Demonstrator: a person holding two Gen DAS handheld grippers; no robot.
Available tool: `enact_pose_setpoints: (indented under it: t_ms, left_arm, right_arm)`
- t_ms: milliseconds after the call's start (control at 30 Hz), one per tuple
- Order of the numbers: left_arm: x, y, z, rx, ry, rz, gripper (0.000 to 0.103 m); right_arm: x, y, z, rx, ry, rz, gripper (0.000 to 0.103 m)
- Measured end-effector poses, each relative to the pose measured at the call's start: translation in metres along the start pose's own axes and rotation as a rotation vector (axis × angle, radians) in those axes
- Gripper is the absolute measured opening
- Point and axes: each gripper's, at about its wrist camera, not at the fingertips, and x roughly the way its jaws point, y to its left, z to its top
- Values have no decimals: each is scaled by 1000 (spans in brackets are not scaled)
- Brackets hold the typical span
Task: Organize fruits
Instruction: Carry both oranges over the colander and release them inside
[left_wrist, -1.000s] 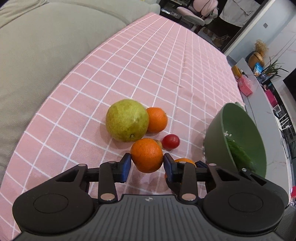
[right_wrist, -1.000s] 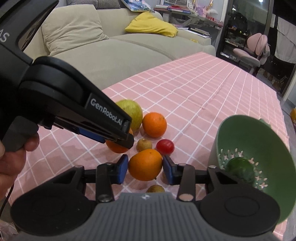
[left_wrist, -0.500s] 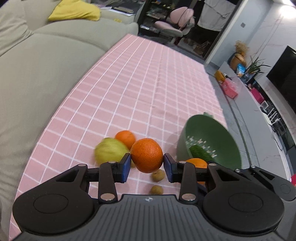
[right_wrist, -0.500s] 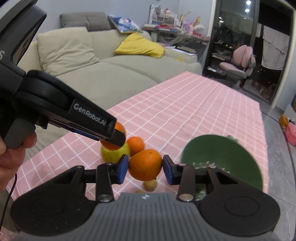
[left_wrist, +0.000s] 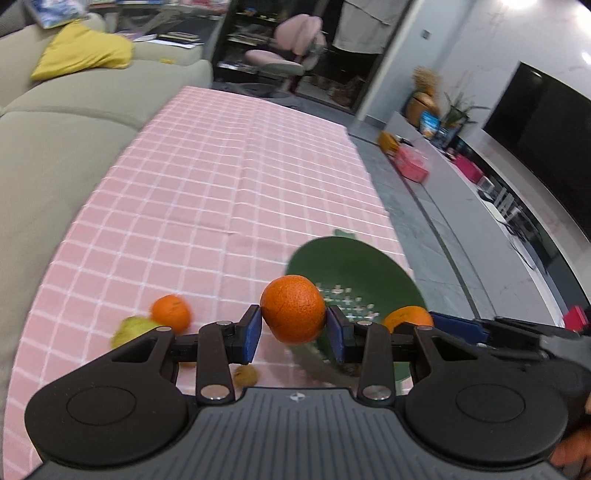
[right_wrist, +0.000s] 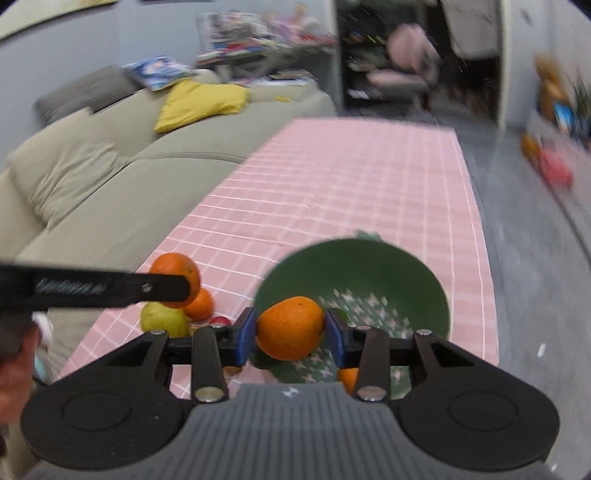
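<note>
the right gripper (right_wrist: 290, 334), pinching an orange (right_wrist: 290, 328), hangs over the green colander (right_wrist: 424, 273); the left gripper (left_wrist: 293, 332) pinches another orange (left_wrist: 293, 308) just short of the colander's rim.

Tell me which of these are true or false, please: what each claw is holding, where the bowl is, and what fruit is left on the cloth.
1. Each gripper holds an orange. True: the left gripper pinches one orange, the right gripper another orange.
2. The green bowl is solid, without holes. False: its bottom is perforated, like a colander.
3. A pear lies on the pink checked tablecloth. True.
4. No oranges remain on the cloth. False: a loose orange lies beside the pear.
5. The tablecloth is blue. False: it is pink with white lines.
</note>
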Motion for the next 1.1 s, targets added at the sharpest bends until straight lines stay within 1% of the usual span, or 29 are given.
enact_pose_setpoints:
  t_ms: [67, 133, 233, 333, 533, 733, 833, 1033, 1100]
  left_arm:
    - [9, -9, 1, 33, 11, -12, 43]
    - [19, -16, 3, 62, 24, -21, 43]
    - [37, -27, 10, 80, 54, -47, 43]
    - [55, -34, 17, 92, 81, -49, 43]
    - [89, -41, 22, 104, 137, -16, 43]
    - [112, -36, 18, 83, 197, 7, 43]
    - [116, -32, 20, 67, 196, 0, 43]
    - [121, -27, 22, 49, 187, 12, 43]
    - [124, -28, 24, 44, 202, 22, 43]
  right_arm:
    - [8, -19, 3, 81, 40, 8, 38]
    - [15, -34, 6, 135, 71, 7, 38]
    - [26, -50, 6, 161, 109, -15, 38]
    - [38, -59, 7, 152, 136, -36, 38]
    - [65, -68, 9, 108, 177, -60, 38]
    - [91, -75, 12, 82, 218, -84, 38]
    - [100, -74, 13, 60, 233, -103, 38]
    - [115, -72, 13, 43, 259, -108, 38]
    - [118, -69, 13, 28, 261, -109, 38]
